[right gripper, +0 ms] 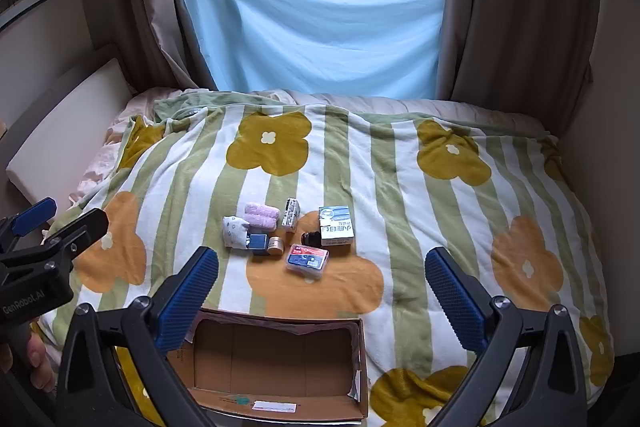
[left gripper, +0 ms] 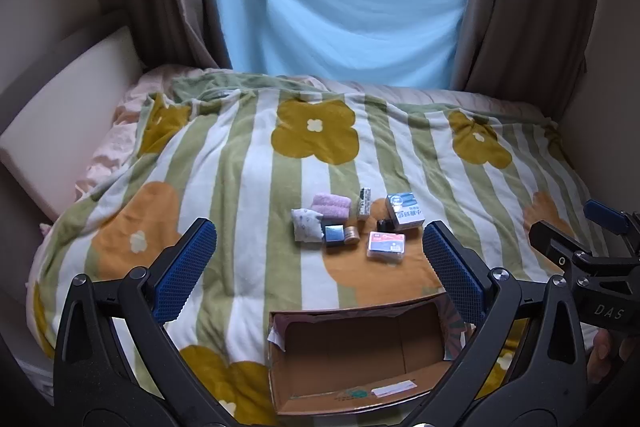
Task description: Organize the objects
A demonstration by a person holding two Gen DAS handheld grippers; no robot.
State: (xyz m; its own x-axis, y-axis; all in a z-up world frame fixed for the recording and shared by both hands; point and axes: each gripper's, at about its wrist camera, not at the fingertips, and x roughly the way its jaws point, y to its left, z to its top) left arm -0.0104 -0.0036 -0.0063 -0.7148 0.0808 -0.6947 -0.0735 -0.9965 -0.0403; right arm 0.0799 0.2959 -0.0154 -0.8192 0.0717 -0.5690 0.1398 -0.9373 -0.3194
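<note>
Task unstarted: brown cardboard box [left gripper: 360,359] empty on striped floral blanket [left gripper: 224,163]. Small boxes, rolled pink towel [left gripper: 331,205] clustered beyond it. Left gripper [left gripper: 318,269], right gripper [right gripper: 320,287] spread wide, holding nothing.

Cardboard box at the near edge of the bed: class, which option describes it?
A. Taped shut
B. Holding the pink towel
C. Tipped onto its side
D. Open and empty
D: the cardboard box stands open with only its bare floor showing, while the pink towel lies on the blanket beyond.
</note>
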